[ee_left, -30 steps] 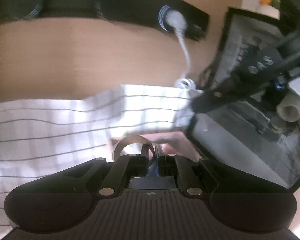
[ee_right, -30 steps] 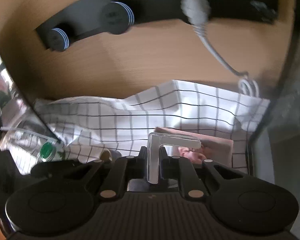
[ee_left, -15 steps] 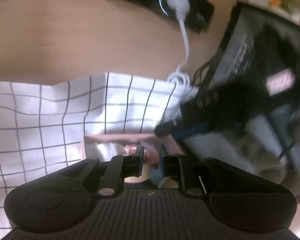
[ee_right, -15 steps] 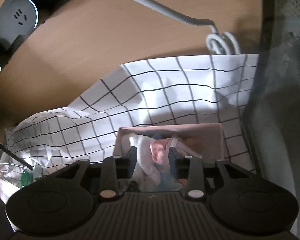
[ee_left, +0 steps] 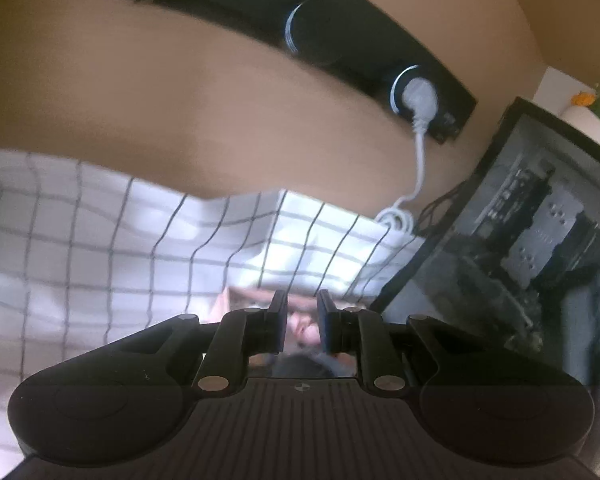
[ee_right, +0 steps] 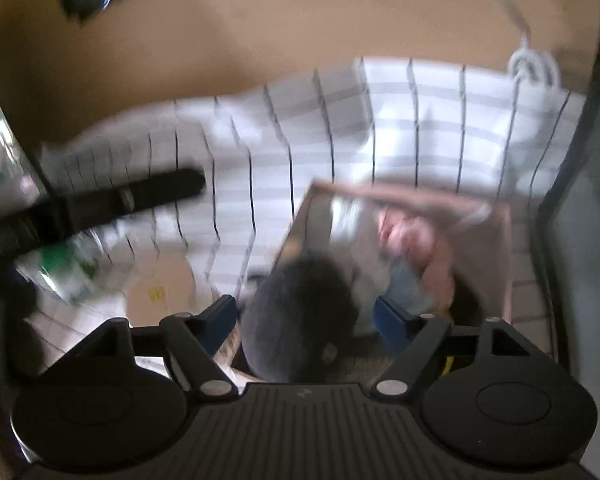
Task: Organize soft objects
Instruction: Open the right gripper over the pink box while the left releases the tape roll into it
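Jaws of right gripper [ee_right: 306, 316] opening, dark soft object [ee_right: 300, 320] between (blurred).

A matt, smooth tan wooden desk [ee_left: 148, 112] is seen, covered by soft white black-checked cloth [ee_left: 100, 248]; a glossy clear pink-rimmed plastic box [ee_right: 496, 248] is shown.

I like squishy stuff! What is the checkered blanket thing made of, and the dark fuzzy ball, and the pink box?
The checkered cloth looks like thin woven fabric: it wrinkles and folds. The dark ball seems plush or fleece, with a matte, fuzzy edge, though it is blurred. The pink box looks like stiff cardboard or plastic, with straight thin walls; I cannot tell which.
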A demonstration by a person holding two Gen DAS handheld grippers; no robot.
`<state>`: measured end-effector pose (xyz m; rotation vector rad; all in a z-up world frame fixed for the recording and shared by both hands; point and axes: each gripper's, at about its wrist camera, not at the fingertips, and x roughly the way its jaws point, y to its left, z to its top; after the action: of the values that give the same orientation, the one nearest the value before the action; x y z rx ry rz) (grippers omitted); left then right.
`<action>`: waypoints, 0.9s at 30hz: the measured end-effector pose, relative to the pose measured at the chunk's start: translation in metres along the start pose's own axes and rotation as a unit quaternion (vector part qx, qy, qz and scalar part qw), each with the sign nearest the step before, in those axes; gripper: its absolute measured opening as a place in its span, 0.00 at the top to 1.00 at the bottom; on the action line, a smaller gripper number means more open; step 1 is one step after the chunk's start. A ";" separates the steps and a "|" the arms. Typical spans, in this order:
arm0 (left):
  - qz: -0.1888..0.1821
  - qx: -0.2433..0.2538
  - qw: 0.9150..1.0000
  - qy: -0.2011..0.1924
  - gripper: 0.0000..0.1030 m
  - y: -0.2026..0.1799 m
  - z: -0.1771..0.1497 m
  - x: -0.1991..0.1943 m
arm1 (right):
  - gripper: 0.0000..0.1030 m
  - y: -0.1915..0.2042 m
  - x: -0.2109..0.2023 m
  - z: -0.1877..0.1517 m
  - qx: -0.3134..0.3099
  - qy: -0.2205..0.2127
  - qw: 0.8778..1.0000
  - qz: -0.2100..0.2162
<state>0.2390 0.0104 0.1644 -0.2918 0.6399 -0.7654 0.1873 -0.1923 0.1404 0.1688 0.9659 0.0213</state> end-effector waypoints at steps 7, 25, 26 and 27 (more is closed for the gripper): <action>0.017 0.023 1.000 0.011 0.83 -0.001 -0.020 -0.032 | 0.27 -0.016 0.015 -0.013 -0.063 -0.031 0.996 -0.059; 0.031 0.046 0.997 0.058 0.83 -0.005 -0.069 -0.060 | 0.44 -0.010 0.061 -0.002 0.041 0.018 0.998 -0.032; 0.033 0.046 0.997 0.060 0.83 -0.003 -0.071 -0.063 | 0.43 -0.010 0.062 -0.002 0.046 0.019 0.998 -0.029; 0.036 0.045 0.996 0.063 0.83 -0.001 -0.073 -0.064 | 0.42 -0.010 0.062 -0.003 0.047 0.019 0.998 -0.027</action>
<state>0.1568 0.0544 0.1357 -0.1372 0.7280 -0.7453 0.2196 -0.1960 0.0863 0.2299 1.0107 -0.0722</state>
